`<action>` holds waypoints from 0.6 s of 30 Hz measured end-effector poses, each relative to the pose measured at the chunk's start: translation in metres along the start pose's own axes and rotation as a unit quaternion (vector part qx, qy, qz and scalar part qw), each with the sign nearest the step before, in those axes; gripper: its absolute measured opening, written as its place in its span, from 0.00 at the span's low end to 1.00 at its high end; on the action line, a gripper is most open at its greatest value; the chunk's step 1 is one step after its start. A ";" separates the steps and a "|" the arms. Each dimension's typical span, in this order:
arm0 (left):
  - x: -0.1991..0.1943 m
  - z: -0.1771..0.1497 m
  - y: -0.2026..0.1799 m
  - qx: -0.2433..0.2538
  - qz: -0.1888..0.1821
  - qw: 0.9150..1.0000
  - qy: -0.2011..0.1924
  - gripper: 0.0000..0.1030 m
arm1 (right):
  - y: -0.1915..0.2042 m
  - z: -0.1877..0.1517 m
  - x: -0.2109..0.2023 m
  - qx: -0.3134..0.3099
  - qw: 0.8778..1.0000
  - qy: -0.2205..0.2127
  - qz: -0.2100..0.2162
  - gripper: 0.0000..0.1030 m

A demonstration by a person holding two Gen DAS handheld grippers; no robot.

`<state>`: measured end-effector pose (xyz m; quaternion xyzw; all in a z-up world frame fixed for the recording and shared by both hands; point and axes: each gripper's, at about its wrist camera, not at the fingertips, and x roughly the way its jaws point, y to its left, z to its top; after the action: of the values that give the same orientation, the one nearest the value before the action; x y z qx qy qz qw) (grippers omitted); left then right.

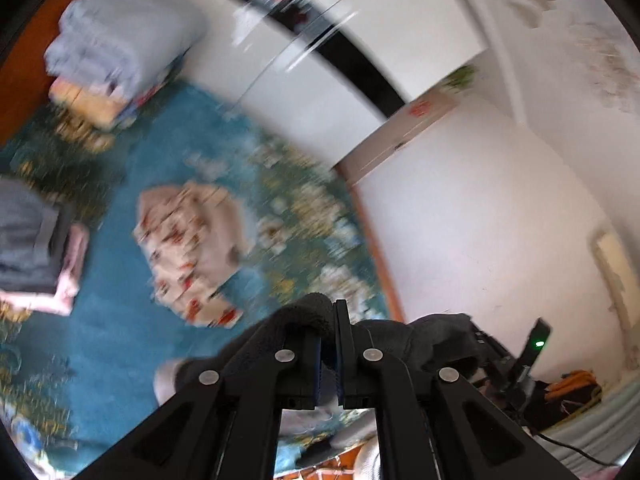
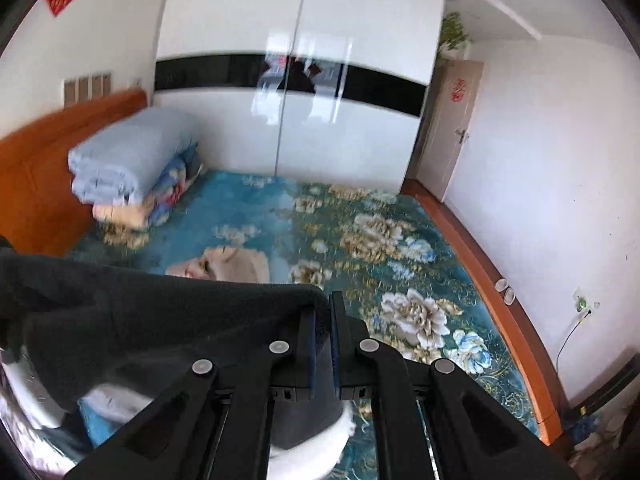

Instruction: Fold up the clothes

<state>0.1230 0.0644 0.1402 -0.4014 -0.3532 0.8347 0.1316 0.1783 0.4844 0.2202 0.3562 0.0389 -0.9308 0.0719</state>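
My left gripper (image 1: 329,322) is shut on an edge of a black garment (image 1: 308,312), held up above the bed. My right gripper (image 2: 323,312) is shut on another edge of the same black garment (image 2: 140,320), which stretches taut to the left and hangs in front of the camera. A cream patterned garment (image 1: 192,248) lies crumpled on the blue floral bedspread (image 1: 120,340); its top shows over the black cloth in the right wrist view (image 2: 232,264). The left wrist view is blurred by motion.
A folded pale blue quilt stack (image 2: 132,160) sits by the orange headboard (image 2: 36,160). Folded grey and pink clothes (image 1: 36,252) lie at the bed's left. A white wardrobe (image 2: 296,80) stands behind the bed, a door (image 2: 448,128) to its right. The bedspread (image 2: 400,264) is floral.
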 end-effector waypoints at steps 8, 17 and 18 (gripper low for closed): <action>0.157 -0.043 0.156 -0.247 0.117 0.954 0.122 0.05 | 0.011 -0.056 0.186 -0.001 0.975 0.209 0.073 0.05; 0.262 -0.025 0.220 -0.363 0.172 0.905 0.139 0.06 | -0.034 -0.058 0.338 0.065 0.954 0.280 0.087 0.05; 0.274 -0.018 0.225 -0.367 0.179 0.901 0.144 0.06 | -0.040 -0.056 0.358 0.075 0.949 0.293 0.086 0.05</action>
<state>-0.0251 0.0499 -0.1815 -0.5934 -0.5340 0.5886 -0.1274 -0.0547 0.4931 -0.0600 0.6192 -0.0423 -0.7763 0.1104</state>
